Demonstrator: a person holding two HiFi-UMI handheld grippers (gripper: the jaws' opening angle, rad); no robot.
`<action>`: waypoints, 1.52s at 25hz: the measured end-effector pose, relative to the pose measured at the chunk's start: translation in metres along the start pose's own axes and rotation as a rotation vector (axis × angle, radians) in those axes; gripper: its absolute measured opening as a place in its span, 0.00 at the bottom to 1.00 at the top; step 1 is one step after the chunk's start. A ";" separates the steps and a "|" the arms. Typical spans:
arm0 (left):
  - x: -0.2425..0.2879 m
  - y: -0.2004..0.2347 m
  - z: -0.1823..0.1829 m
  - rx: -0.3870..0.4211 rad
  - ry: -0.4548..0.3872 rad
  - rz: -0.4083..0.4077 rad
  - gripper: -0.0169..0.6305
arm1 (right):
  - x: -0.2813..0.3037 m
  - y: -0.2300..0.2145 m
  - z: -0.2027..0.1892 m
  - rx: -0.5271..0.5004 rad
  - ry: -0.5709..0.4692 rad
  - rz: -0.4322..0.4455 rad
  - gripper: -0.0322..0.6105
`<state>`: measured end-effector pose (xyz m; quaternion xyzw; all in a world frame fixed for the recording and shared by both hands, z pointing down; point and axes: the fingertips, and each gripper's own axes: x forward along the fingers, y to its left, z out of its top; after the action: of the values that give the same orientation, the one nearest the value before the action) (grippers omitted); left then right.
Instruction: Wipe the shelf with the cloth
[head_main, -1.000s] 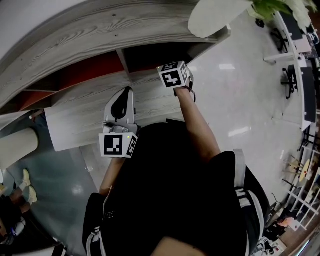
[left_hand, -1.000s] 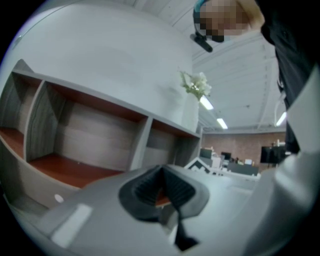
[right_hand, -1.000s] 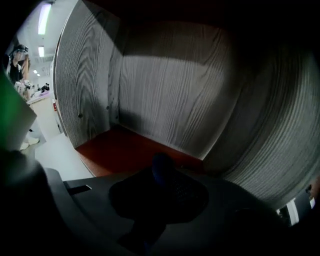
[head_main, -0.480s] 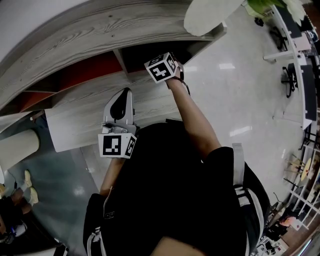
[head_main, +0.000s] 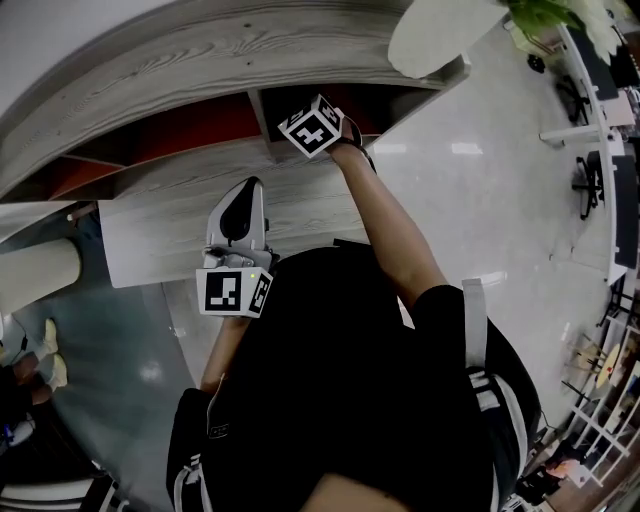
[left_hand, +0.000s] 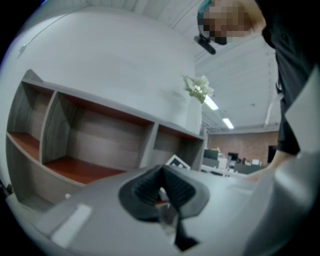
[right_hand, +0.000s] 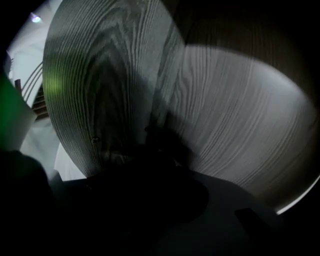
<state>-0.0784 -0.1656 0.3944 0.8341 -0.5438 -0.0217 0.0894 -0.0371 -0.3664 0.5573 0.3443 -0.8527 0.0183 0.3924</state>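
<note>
The curved grey wood shelf (head_main: 190, 215) has red-brown compartments (head_main: 190, 125) split by a grey divider (head_main: 268, 120). My right gripper reaches into the shelf beside that divider; only its marker cube (head_main: 313, 125) shows in the head view. In the right gripper view, the right gripper (right_hand: 160, 147) is dark and pressed against the grey wood panel (right_hand: 235, 110), with a dark bunched mass, apparently the cloth (right_hand: 162, 137), between its jaws. My left gripper (head_main: 243, 195) is held back over the lower board near the body, shut with nothing in it (left_hand: 162, 195).
A white vase (head_main: 440, 30) with a green plant stands on the shelf top at the right end. Glossy floor (head_main: 480, 190) lies to the right, with office furniture (head_main: 590, 90) beyond. A white cylinder (head_main: 35, 280) and another person's feet (head_main: 50, 355) are at the left.
My right gripper has moved left and further in under the shelf top, up to the divider. The left gripper has stayed where it was.
</note>
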 end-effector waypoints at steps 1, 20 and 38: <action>-0.002 0.001 0.000 0.000 -0.001 0.007 0.03 | 0.000 0.003 0.002 -0.023 -0.007 0.011 0.12; 0.001 -0.004 0.000 -0.011 -0.018 0.022 0.03 | -0.026 0.070 -0.004 -0.205 -0.035 0.279 0.12; 0.006 -0.006 0.000 -0.011 -0.019 0.029 0.03 | -0.121 0.088 -0.006 0.074 -0.277 0.181 0.12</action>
<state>-0.0706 -0.1683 0.3936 0.8255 -0.5564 -0.0313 0.0894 -0.0308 -0.2285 0.5005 0.2798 -0.9249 0.0374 0.2548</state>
